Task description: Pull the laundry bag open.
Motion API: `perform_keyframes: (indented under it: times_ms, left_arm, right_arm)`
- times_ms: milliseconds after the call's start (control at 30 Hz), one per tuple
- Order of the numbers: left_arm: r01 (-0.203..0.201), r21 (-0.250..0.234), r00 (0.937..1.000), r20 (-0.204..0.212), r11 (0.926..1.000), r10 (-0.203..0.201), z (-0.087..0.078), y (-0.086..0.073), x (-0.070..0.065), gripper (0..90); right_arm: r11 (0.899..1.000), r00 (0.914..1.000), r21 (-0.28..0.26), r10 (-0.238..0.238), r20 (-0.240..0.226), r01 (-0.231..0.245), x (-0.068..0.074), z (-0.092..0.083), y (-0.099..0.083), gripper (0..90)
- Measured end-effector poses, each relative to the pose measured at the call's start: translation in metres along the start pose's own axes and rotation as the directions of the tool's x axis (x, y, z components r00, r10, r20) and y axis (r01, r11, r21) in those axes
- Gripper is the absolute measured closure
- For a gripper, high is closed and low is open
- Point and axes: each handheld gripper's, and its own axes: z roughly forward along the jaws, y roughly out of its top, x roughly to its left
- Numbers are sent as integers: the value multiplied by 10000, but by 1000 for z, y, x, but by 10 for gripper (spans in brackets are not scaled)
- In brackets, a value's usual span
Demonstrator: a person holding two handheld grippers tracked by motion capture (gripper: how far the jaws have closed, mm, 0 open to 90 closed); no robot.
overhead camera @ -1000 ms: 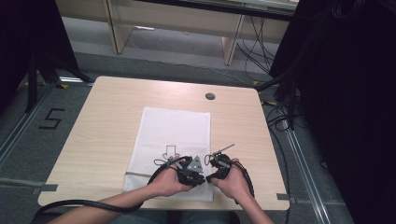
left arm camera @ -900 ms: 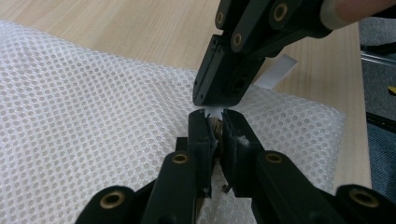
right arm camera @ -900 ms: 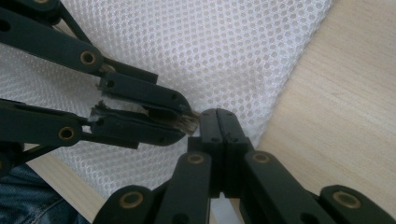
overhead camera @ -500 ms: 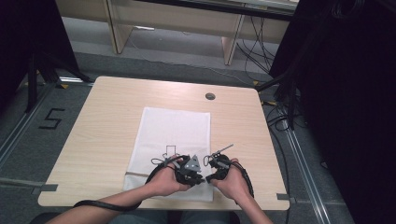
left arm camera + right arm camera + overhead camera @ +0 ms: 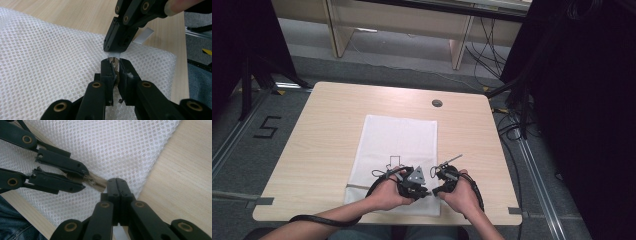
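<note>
A white mesh bag lies flat on the wooden table. Both grippers meet tip to tip at its near right corner. My left gripper is shut on a small brownish piece at the bag's edge. The same left gripper comes in from the left of the right gripper view. My right gripper is shut on a thin white tab that sticks out from the bag. In the high view the left gripper and right gripper sit close together, a hand around each.
A round cable hole is in the table near its far edge. A black outline mark shows on the bag. Black cables trail off the table's near edge. Bare wood lies right of the bag.
The grippers stay tip to tip at the bag's near corner. The cable under the left forearm has shifted a little.
</note>
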Motion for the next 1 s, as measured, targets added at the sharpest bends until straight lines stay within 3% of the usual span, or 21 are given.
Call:
perform_keyframes:
  times_ms: [67,100,133,167,200,567,600,700,733,833,900,1000]
  left_arm:
    - [-22,14,10000,5,10000,22,0,0,0,819]
    - [-34,-9,10000,6,10000,34,0,0,0,819]
    - [-34,-9,10000,6,10000,34,0,0,0,818]
    - [-31,-49,10000,3,10000,31,0,0,0,818]
    - [-113,-4,9999,-14,9999,113,0,0,0,819]
    - [-70,11,10000,-31,10000,70,-3,0,0,819]
    - [-31,-20,10000,-4,10000,31,-4,-1,0,819]
    - [-359,94,9994,-17,9993,359,-5,0,2,819]
    - [-150,82,9999,-4,9999,150,-5,0,1,819]
    - [-159,115,9999,-26,9998,160,-6,-1,1,819]
    - [-296,78,9996,-8,9995,296,-7,-1,2,819]
    - [-49,12,10000,-4,10000,49,-7,-1,0,819]
  right_arm:
    - [9999,9999,60,105,31,-105,1,0,0,900]
    - [9998,9998,4,-189,32,189,-1,0,0,900]
    - [9998,9998,106,187,69,-188,2,-1,0,900]
    - [9998,9998,106,187,69,-188,2,-1,0,900]
    - [9998,9997,-2,-187,145,187,1,1,1,900]
    - [9999,9999,168,-34,97,33,3,-1,1,900]
    - [9998,9998,80,-180,99,179,2,0,1,900]
    - [9998,9998,101,-189,108,188,2,0,1,900]
    - [9998,9998,100,-188,109,187,2,0,1,900]
    - [9998,9999,169,65,106,-67,4,0,1,900]
    - [9998,9997,95,-197,141,195,2,0,1,900]
    - [9999,9999,168,-3,134,1,3,-1,1,900]
